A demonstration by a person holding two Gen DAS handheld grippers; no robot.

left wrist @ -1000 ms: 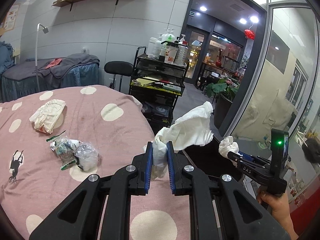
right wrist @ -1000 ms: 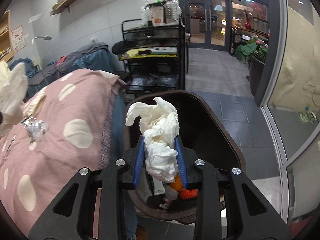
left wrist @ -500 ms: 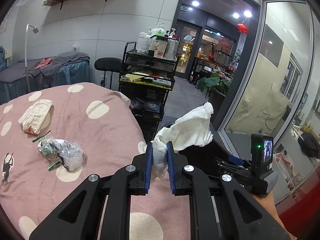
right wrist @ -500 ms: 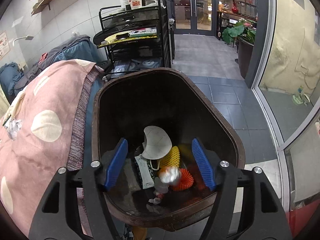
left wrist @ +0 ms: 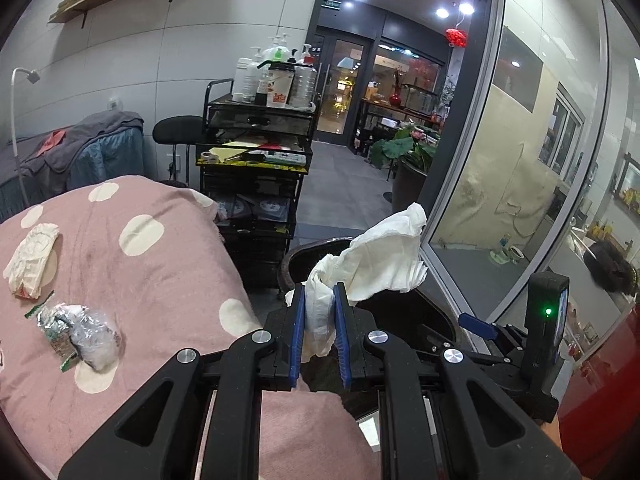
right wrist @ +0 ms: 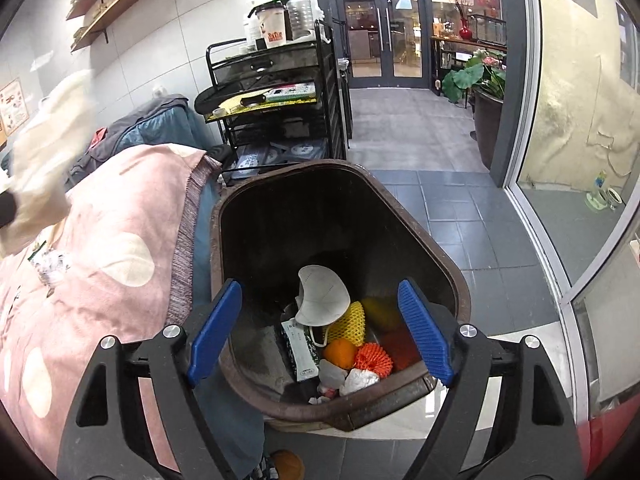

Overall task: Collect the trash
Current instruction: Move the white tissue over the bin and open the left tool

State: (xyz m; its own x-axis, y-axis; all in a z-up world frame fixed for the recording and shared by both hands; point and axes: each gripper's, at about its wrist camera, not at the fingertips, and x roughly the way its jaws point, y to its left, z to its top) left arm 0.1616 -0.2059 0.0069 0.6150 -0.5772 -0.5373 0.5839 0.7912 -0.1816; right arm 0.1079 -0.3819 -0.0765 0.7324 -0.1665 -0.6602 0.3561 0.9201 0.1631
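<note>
My left gripper is shut on a crumpled white tissue, held near the bed's edge just before the brown trash bin. My right gripper hangs over the open trash bin; its jaws are opening and nothing is between them. Inside the bin lie a white face mask, foam fruit nets, an orange and a dropped white tissue. On the pink dotted bedspread rest a crumpled paper wad and a clear plastic wrapper. The left-held tissue shows blurred at the right wrist view's left edge.
A black trolley with bottles and a cup stands behind the bin. A glass wall runs along the right, with a potted plant by it. Grey tiled floor leads to glass doors. Another covered bed lies at the far left.
My right gripper opened and let its tissue fall into the bin. My left gripper carried its tissue rightwards towards the bin; the bedspread trash slid left in view.
</note>
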